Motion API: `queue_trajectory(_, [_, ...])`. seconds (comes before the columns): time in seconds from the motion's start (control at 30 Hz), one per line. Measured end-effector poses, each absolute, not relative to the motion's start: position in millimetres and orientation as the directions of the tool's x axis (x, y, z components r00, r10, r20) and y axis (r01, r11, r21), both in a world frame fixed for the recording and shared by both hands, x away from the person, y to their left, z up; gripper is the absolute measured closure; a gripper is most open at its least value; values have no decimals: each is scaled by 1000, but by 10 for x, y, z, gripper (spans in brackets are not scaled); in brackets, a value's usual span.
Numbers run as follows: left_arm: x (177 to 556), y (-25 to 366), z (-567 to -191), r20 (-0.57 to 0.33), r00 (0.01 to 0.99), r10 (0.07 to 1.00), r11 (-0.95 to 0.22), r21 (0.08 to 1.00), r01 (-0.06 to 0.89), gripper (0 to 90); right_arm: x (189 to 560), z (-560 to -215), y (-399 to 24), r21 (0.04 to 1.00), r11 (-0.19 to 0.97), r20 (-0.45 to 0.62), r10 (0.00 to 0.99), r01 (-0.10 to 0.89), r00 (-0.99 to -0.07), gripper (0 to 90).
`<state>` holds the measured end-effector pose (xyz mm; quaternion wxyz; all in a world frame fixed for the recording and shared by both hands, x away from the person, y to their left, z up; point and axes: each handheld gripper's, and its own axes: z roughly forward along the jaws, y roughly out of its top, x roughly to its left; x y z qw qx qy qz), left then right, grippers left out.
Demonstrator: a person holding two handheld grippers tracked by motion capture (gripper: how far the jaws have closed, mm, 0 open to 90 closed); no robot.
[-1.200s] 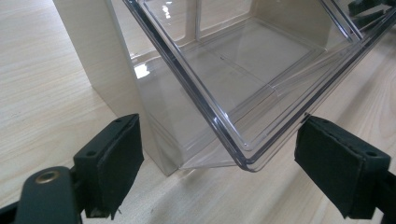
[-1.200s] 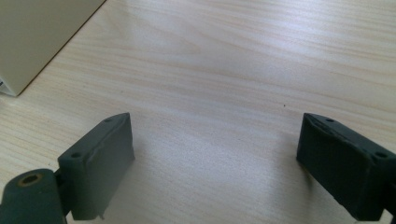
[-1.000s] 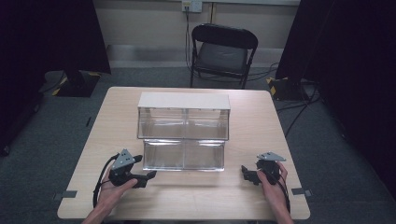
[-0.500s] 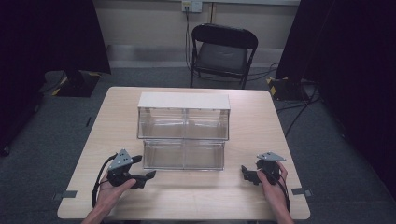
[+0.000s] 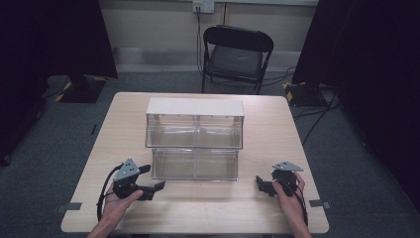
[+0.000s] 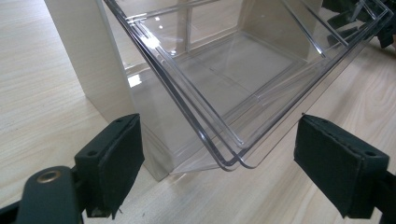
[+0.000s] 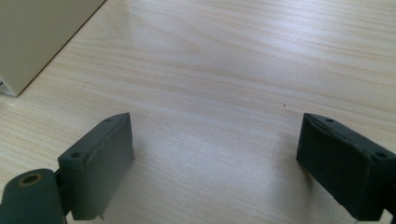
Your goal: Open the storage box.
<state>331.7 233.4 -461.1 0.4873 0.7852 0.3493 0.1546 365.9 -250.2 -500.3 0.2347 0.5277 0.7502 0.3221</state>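
I see a clear plastic drawer box (image 5: 194, 141) standing upright in the middle of the wooden table (image 5: 257, 208). It has a white top and white sides. It has two rows, one on top of the other, each split into two see-through bins. The bottom row sticks out toward my edge of the table. From my left gripper view, its lower bin (image 6: 243, 79) looks empty.
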Motion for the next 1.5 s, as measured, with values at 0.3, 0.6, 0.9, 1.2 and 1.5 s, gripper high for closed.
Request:
queue_trajectory(0.3, [3309,2328,-4587,-75,711,699,-299,873,385,151,3659,-5003,-2501,731,235,-12,943,640,-332,102])
queue_trajectory(0.6, [3298,2312,-4548,-68,699,712,-279,886,370,158,3659,-5003,-2502,731,236,-13,943,640,-333,102])
queue_trajectory(0.9, [3298,2317,-4543,-83,703,706,-263,891,370,154,3659,-5003,-2502,731,236,-13,943,640,-333,102])
queue_trajectory(1.2, [3302,2307,-4543,-82,700,710,-266,888,374,152,3659,-5003,-2502,731,236,-12,943,640,-333,102])
queue_trajectory(1.5, [3299,2302,-4516,-76,693,717,-260,893,366,154,3661,-5003,-2502,731,236,-11,942,640,-335,100])
